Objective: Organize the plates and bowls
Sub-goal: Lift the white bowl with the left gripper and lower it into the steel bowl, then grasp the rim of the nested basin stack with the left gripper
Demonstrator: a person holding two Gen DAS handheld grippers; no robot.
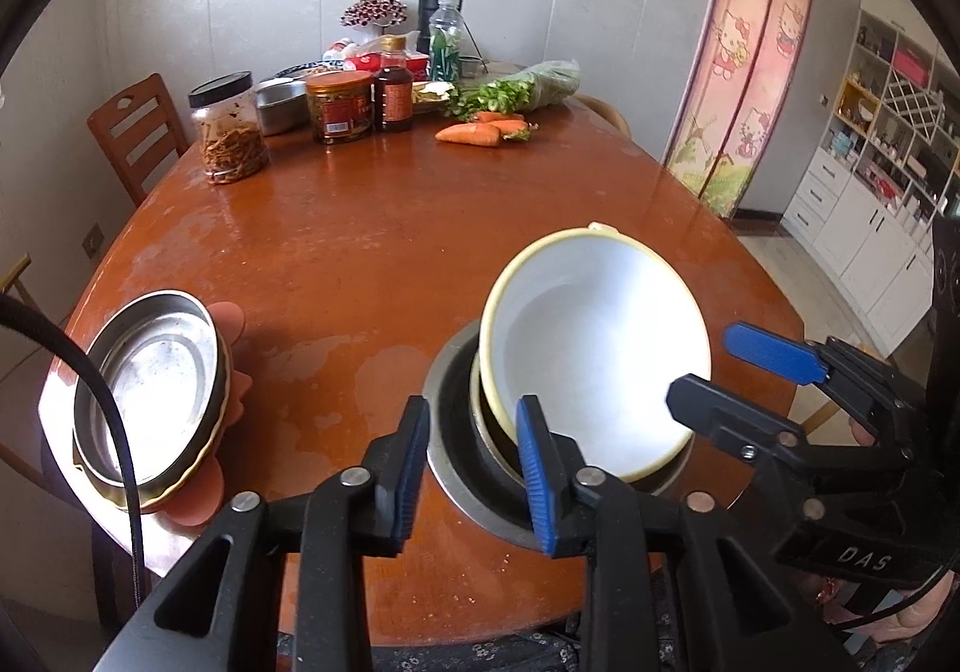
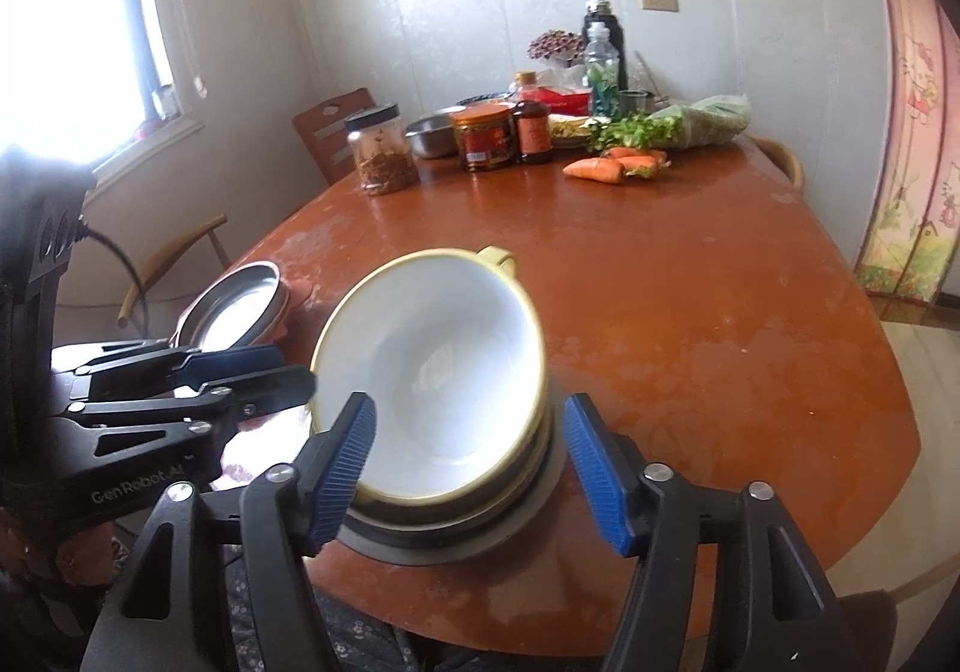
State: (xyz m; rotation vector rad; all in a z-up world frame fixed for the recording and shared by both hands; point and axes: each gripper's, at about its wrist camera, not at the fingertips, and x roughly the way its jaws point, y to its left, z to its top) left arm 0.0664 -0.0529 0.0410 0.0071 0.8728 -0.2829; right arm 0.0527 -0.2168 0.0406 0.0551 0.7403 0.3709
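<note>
A white bowl with a yellow rim (image 1: 600,354) (image 2: 438,366) leans tilted on a stack of metal bowls (image 1: 456,432) (image 2: 480,516) at the table's near edge. My left gripper (image 1: 474,468) is open; its right finger touches the bowl's near rim, nothing is clamped. My right gripper (image 2: 474,468) is open, its fingers on either side of the stack, and it also shows in the left wrist view (image 1: 726,372). A metal plate (image 1: 150,390) (image 2: 240,312) lies on a yellow dish over an orange mat (image 1: 231,321) at the left.
The brown oval table (image 1: 390,228) carries jars (image 1: 342,105), bottles, a metal basin, carrots (image 1: 474,132) and bagged greens at its far end. Wooden chairs (image 1: 135,126) stand at the left. A cable crosses the plate stack. White shelves (image 1: 888,132) stand far right.
</note>
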